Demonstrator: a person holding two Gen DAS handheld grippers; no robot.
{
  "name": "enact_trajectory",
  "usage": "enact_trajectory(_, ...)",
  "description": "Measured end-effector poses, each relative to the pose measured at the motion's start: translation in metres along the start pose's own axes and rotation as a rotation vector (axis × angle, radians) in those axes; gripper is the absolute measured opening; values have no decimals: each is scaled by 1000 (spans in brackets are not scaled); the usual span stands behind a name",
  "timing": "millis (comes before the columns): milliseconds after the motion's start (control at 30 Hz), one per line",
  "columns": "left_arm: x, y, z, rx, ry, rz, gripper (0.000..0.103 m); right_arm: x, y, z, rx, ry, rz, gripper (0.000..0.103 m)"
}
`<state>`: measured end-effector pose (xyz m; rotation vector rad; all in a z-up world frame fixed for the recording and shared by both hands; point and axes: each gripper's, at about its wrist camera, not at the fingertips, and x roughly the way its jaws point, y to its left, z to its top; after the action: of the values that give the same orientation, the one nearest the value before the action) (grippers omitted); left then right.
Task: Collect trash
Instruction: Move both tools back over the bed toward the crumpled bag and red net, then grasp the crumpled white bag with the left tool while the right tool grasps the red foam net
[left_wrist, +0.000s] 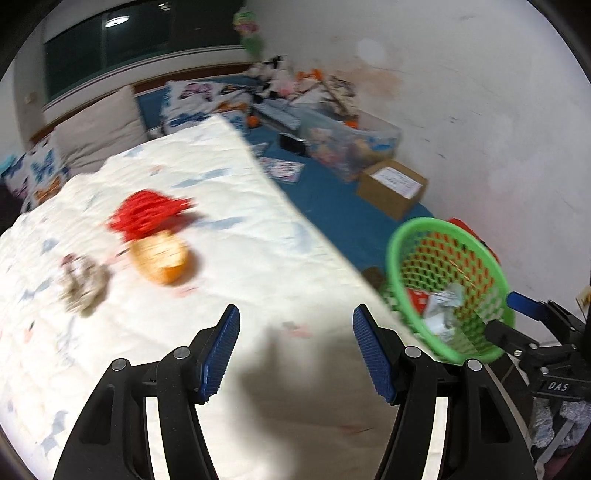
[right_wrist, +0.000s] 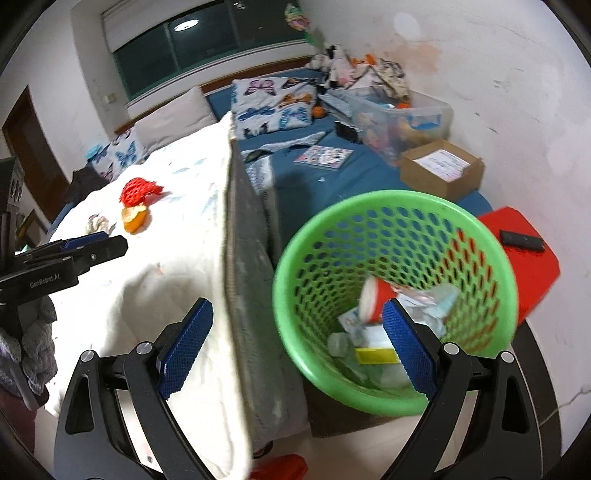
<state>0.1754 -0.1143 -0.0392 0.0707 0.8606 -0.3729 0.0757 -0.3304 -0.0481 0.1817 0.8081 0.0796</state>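
Note:
On the white quilt (left_wrist: 258, 229) lie a red mesh net (left_wrist: 147, 214), an orange peel (left_wrist: 162, 258) and a crumpled wrapper (left_wrist: 83, 284). My left gripper (left_wrist: 295, 312) hangs open above the quilt, short of them, with nothing between its pads. A green mesh basket (left_wrist: 402, 236) beside the bed holds paper and packaging scraps (right_wrist: 373, 302). My right gripper (right_wrist: 297, 302) is open over the near rim of the basket (right_wrist: 369, 197), gripping nothing. The net (right_wrist: 138, 190) and the peel (right_wrist: 135, 218) also show in the right wrist view, beyond the left gripper (right_wrist: 85, 243).
The quilt's folded edge (right_wrist: 236, 258) runs between bed and basket. On the blue sheet behind are a cardboard box (right_wrist: 439, 166), a clear bin of toys (right_wrist: 402, 118) and butterfly pillows (right_wrist: 273, 103). A red stool (right_wrist: 528, 280) with a black device stands right of the basket.

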Motion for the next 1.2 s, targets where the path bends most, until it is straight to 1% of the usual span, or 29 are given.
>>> enact_trajectory(200, -12, 53, -6, -87, -11, 73, 62, 16, 28, 9, -56, 15, 38, 92)
enact_trajectory(367, -18, 86, -6, -134, -24, 126, 62, 29, 55, 16, -114, 29, 71, 92)
enact_trajectory(633, -25, 131, 4, -182, -54, 219, 62, 51, 99, 30, -181, 47, 128, 91)
enact_trajectory(800, -22, 158, 8, -202, -53, 269, 62, 68, 125, 40, -220, 64, 166, 89)
enact_trajectory(967, -14, 183, 13, -226, -30, 279, 62, 86, 152, 51, -271, 76, 193, 84)
enact_trajectory(1100, -6, 195, 15, -238, -15, 263, 66, 101, 172, 61, -293, 93, 225, 82)
enact_trajectory(1200, -1, 199, 18, -235, -9, 247, 66, 112, 187, 67, -320, 93, 241, 81)
